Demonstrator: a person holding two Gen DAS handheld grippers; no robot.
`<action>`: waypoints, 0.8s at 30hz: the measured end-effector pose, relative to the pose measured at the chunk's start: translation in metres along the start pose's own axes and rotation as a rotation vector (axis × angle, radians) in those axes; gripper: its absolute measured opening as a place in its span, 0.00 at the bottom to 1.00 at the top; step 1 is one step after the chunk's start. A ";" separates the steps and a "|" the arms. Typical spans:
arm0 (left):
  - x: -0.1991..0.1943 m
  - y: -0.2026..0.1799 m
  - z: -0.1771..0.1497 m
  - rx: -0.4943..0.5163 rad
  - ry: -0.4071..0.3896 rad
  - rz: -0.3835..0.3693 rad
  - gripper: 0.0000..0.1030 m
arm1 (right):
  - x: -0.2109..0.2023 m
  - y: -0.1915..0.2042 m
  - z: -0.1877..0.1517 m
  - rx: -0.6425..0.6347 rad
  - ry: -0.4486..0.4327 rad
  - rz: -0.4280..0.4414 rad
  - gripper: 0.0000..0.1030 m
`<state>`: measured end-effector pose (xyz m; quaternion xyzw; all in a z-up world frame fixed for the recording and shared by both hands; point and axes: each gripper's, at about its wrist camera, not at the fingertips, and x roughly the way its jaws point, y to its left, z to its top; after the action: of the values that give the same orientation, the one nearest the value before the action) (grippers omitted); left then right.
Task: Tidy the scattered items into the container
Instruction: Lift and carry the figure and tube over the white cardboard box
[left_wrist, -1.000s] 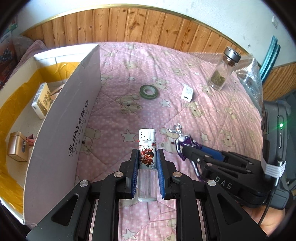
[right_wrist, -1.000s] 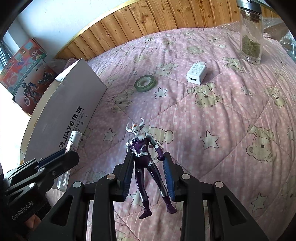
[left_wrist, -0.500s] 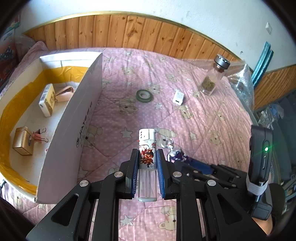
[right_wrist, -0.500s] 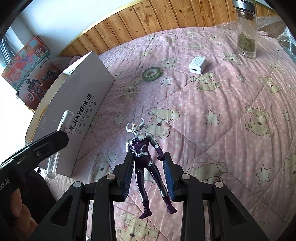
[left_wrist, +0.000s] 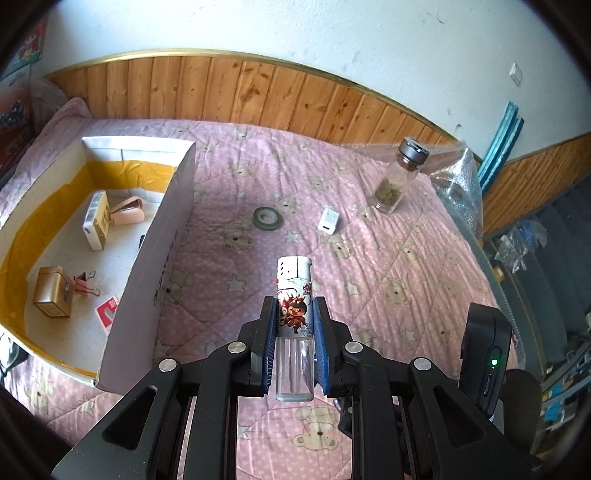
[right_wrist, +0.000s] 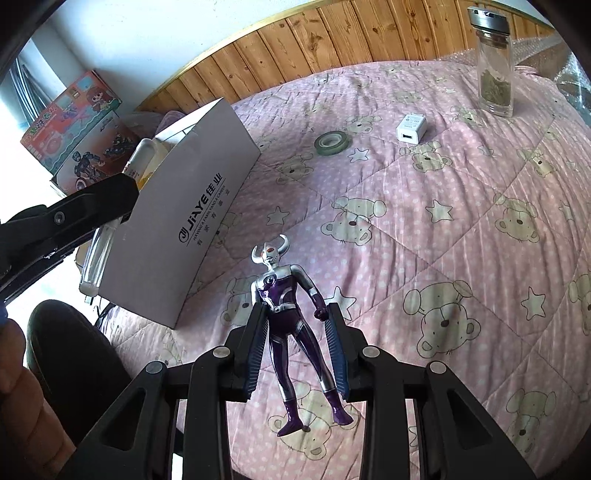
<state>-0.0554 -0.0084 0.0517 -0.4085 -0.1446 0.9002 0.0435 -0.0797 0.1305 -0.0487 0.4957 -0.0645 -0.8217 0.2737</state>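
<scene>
My left gripper (left_wrist: 294, 314) is shut on a clear lighter (left_wrist: 294, 295) with a cartoon sticker and holds it high above the pink quilt. The lighter also shows in the right wrist view (right_wrist: 114, 218), beside the box. My right gripper (right_wrist: 295, 314) is shut on a purple and silver toy figure (right_wrist: 284, 306), lifted off the quilt. The white cardboard box (left_wrist: 155, 258) stands at the left, open on top; its side shows in the right wrist view (right_wrist: 192, 221). A green tape roll (left_wrist: 267, 218), a white charger (left_wrist: 328, 222) and a glass jar (left_wrist: 397, 177) lie on the quilt.
Inside the box lie a gold tin (left_wrist: 51, 295), a pink binder clip (left_wrist: 83, 288), a small carton (left_wrist: 96, 218) and a pink stapler (left_wrist: 127, 210). Bubble wrap (left_wrist: 458, 184) lies at the quilt's far right. Toy boxes (right_wrist: 74, 129) stand behind the box.
Both grippers have risen higher above the quilt with their loads. The left gripper has pulled back and up, so more of the box's inside shows.
</scene>
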 end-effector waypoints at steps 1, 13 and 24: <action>-0.001 0.000 0.000 -0.002 -0.002 -0.004 0.18 | -0.001 0.001 0.000 0.000 -0.001 0.003 0.32; -0.024 0.017 0.006 -0.055 -0.047 -0.036 0.18 | -0.024 0.032 0.004 -0.029 -0.035 0.034 0.32; -0.041 0.048 0.017 -0.121 -0.090 -0.046 0.18 | -0.034 0.062 0.019 -0.068 -0.057 0.062 0.32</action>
<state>-0.0392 -0.0663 0.0777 -0.3662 -0.2102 0.9059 0.0329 -0.0599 0.0926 0.0111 0.4603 -0.0595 -0.8283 0.3138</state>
